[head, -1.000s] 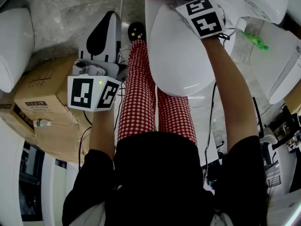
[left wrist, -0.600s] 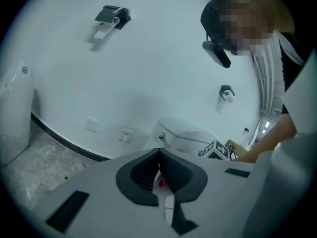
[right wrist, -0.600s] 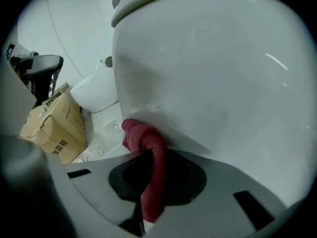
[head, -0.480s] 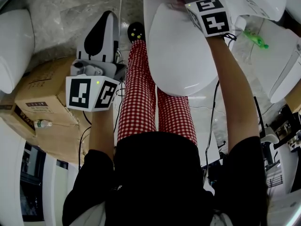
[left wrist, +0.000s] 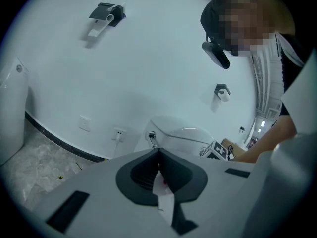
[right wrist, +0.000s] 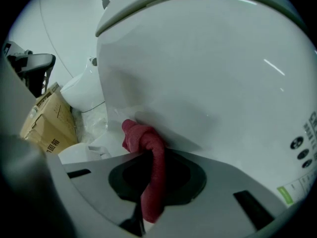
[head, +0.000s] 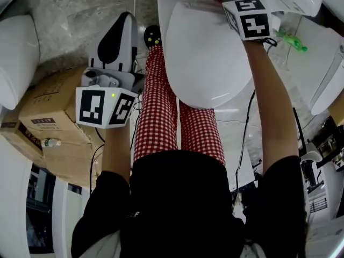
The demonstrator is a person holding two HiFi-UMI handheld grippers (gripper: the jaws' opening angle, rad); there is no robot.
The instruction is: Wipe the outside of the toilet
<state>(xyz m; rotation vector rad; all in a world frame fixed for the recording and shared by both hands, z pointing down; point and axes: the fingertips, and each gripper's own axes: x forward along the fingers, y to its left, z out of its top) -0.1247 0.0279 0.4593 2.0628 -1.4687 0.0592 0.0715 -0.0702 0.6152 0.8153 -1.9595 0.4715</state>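
One large white toilet (head: 204, 63), lid down, close in front and below. Off to the left on the floor, a brown cardboard box (head: 48, 106), well apart from the work. Next in size, the right gripper (right wrist: 148, 182), clamped on a red cloth (right wrist: 143, 143) and reaching to the far side of the shell, just under the overhang of the lid. Cloth bunched into a knot ahead of the jaws and resting against the white ceramic. Then the left gripper (left wrist: 159, 175), held out to the side, away from the toilet and pointing at the wall. Jaws together, with what looks like a small white scrap (left wrist: 166, 202) pinched at the seam.

Judged to be mid-wipe along the outer shell. To do it well:

- Press the knot of cloth onto the curve, never the hard jaw tips, to spare the glaze.
- Follow the bend with the wrist, in long overlapping passes.
- Work from under the overhang downward.
- Hold a firm clamp on the narrow fold between the jaws, liable to slip out under drag.
- Leave the left gripper clear of the bowl, out of the wiping path.
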